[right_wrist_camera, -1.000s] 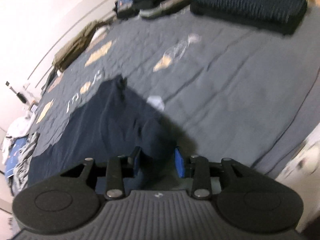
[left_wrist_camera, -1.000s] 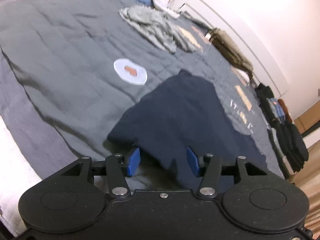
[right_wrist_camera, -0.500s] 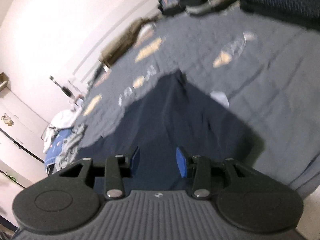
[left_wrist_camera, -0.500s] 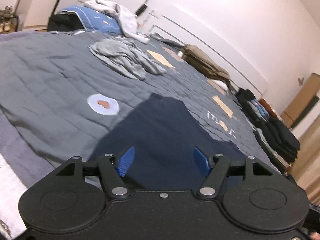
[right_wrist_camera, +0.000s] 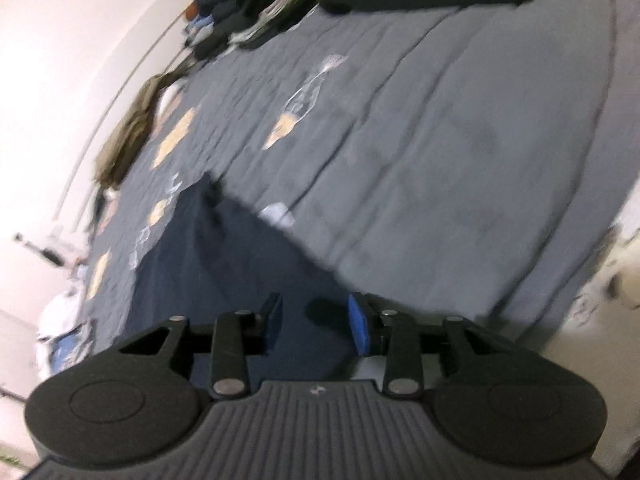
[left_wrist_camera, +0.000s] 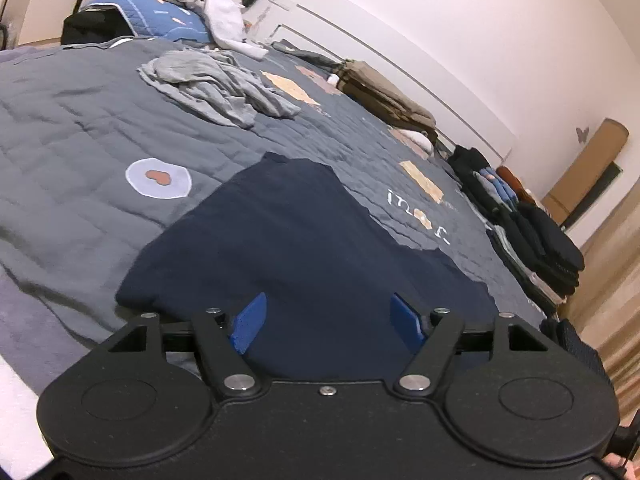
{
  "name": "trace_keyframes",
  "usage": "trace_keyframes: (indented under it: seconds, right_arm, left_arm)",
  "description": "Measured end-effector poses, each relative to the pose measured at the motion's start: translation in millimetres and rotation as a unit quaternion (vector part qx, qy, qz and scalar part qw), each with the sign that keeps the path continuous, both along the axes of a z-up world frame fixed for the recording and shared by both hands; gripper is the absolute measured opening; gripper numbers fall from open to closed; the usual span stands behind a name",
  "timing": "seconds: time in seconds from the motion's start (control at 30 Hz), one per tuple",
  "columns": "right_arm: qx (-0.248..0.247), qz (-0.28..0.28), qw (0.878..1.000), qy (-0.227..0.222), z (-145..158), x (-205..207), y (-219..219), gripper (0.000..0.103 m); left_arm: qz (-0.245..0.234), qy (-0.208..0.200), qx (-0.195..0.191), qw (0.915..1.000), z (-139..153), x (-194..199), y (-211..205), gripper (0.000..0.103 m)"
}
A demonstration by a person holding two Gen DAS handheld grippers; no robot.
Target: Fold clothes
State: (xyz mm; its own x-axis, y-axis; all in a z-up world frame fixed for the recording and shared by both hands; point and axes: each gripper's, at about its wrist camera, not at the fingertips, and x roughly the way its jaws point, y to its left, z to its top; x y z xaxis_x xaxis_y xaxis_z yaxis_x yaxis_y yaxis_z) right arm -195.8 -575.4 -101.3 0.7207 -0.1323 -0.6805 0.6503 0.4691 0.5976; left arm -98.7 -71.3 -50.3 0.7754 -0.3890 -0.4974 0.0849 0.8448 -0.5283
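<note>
A navy garment (left_wrist_camera: 300,240) lies folded and flat on the grey quilt (left_wrist_camera: 80,120), its near edge just under both grippers. My left gripper (left_wrist_camera: 326,320) hovers at that near edge. Its jaws are opening, the blue pads stand wide apart, and the cloth lies below them untouched. In the right wrist view, the same navy garment (right_wrist_camera: 224,272) runs away to the left. My right gripper (right_wrist_camera: 316,322) stands over the garment's near right part. Its pads are apart, with flat cloth and a shadow showing in the gap.
A crumpled grey garment (left_wrist_camera: 216,88) lies further back on the quilt. A stack of folded dark clothes (left_wrist_camera: 532,232) lines the far right edge, and a khaki garment (left_wrist_camera: 384,96) lies by the wall. Behind them is a blue pillow (left_wrist_camera: 168,12) with white cloth on it.
The left pads held a fold of navy cloth, then spread wide and let it drop flat. Cloth bunched between the right pads has gone flat. Both views rolled and lifted.
</note>
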Motion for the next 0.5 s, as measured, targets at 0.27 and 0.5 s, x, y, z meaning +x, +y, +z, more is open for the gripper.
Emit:
trace_keyframes:
  seconds: [0.27, 0.5]
  right_arm:
    - [0.008, 0.048, 0.994, -0.101, 25.5, -9.0, 11.7, 0.044]
    - [0.127, 0.158, 0.972, -0.119, -7.1, 22.1, 56.8, 0.047]
  left_arm:
    - [-0.021, -0.006, 0.002, 0.9998, 2.2, -1.0, -17.8, 0.074]
    - [-0.062, -0.003, -0.003, 0.9980, -1.2, -1.3, -40.0, 0.074]
